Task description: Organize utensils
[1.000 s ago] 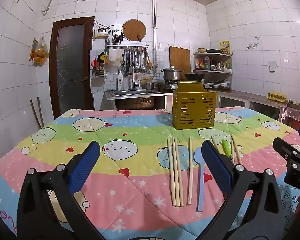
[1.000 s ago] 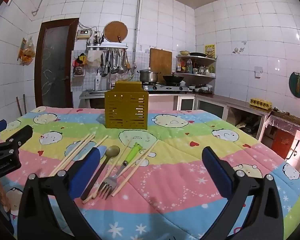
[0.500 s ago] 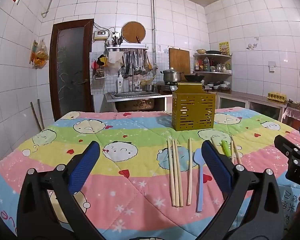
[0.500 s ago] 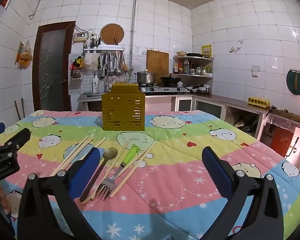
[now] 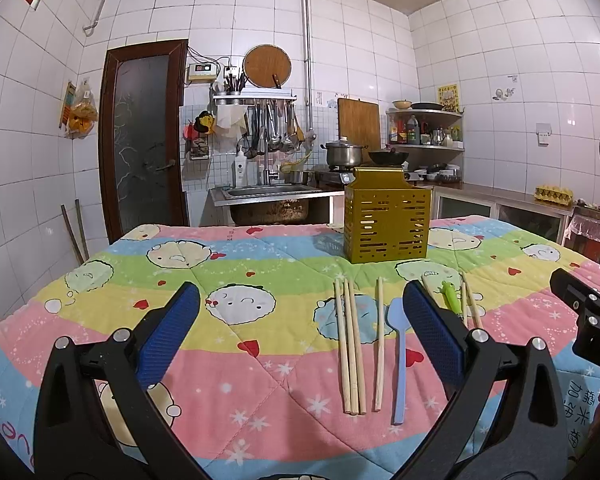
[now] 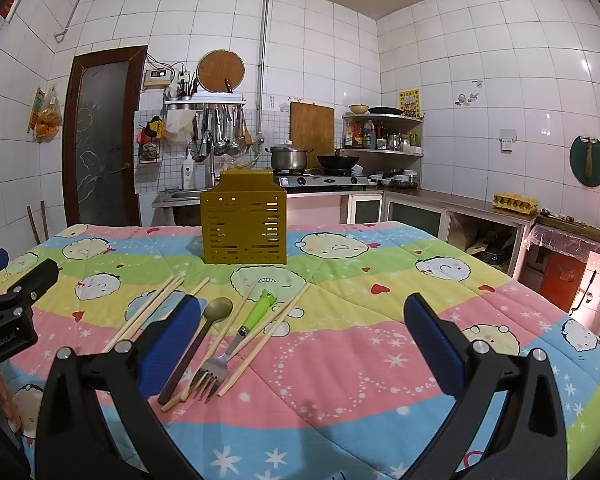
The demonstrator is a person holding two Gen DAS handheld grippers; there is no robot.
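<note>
A gold slotted utensil holder [image 5: 387, 224] [image 6: 244, 224] stands upright on the far part of the quilted table. In front of it lie several wooden chopsticks [image 5: 350, 340] [image 6: 148, 310], a blue-looking spoon [image 5: 398, 344] that shows brown in the right wrist view [image 6: 202, 340], and a green-handled fork [image 6: 236, 336] [image 5: 450, 294]. My left gripper [image 5: 300, 332] hangs open above the cloth, left of the chopsticks. My right gripper [image 6: 300, 336] is open too, with the fork and spoon by its left finger [image 6: 168, 344]. Nothing is held.
The table carries a striped cartoon quilt [image 5: 236, 304] [image 6: 380, 320]. Behind it are a sink [image 5: 268, 192], a stove with a pot [image 6: 290, 158] and a wok, a door [image 5: 142, 136] and a counter on the right [image 6: 460, 204].
Both grippers have risen and tilted slightly; the holder and utensils sit a little lower in view. Nothing on the table has moved.
</note>
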